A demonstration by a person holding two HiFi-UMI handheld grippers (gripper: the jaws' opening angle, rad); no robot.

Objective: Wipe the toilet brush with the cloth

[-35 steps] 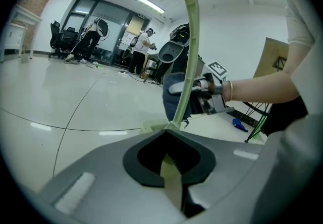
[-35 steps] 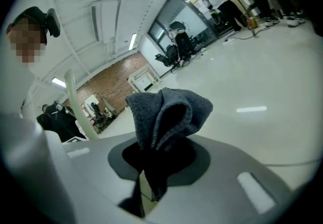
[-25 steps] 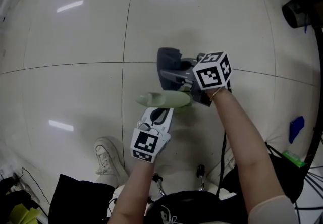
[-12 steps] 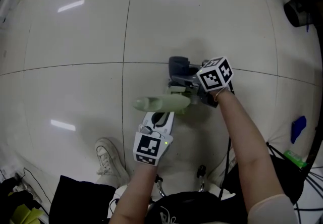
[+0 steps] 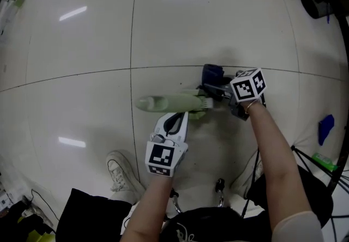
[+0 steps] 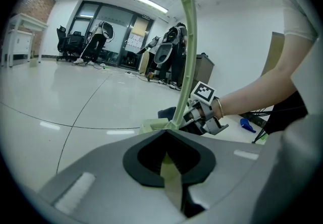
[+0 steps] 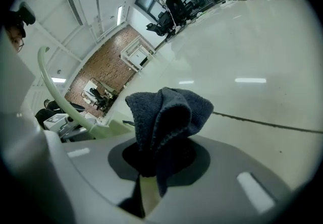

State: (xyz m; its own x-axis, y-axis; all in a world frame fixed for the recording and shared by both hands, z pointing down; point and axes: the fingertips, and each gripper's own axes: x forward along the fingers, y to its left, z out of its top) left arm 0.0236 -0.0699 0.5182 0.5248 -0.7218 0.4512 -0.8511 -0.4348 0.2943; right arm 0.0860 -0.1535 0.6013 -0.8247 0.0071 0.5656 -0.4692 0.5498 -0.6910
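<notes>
My left gripper (image 5: 181, 116) is shut on a pale green toilet brush (image 5: 168, 103), which lies sideways above the white tiled floor in the head view. Its white bristles (image 5: 208, 103) face right. My right gripper (image 5: 216, 90) is shut on a bunched dark grey-blue cloth (image 5: 212, 73), which sits at the bristle end of the brush. In the left gripper view the green handle (image 6: 188, 61) curves upward from the left gripper (image 6: 169, 161). The right gripper view shows the cloth (image 7: 166, 114) rising out of the right gripper (image 7: 150, 170), with the brush handle (image 7: 54, 92) to its left.
The person's white shoe (image 5: 122, 173) stands on the floor below the left gripper. A small blue object (image 5: 325, 127) and black cables (image 5: 341, 143) lie at the right edge. Office chairs and equipment (image 6: 86, 46) stand far off across the floor.
My right gripper has carried the cloth rightward along the brush to the bristle end. The cloth now looks more bunched. The left gripper has barely moved.
</notes>
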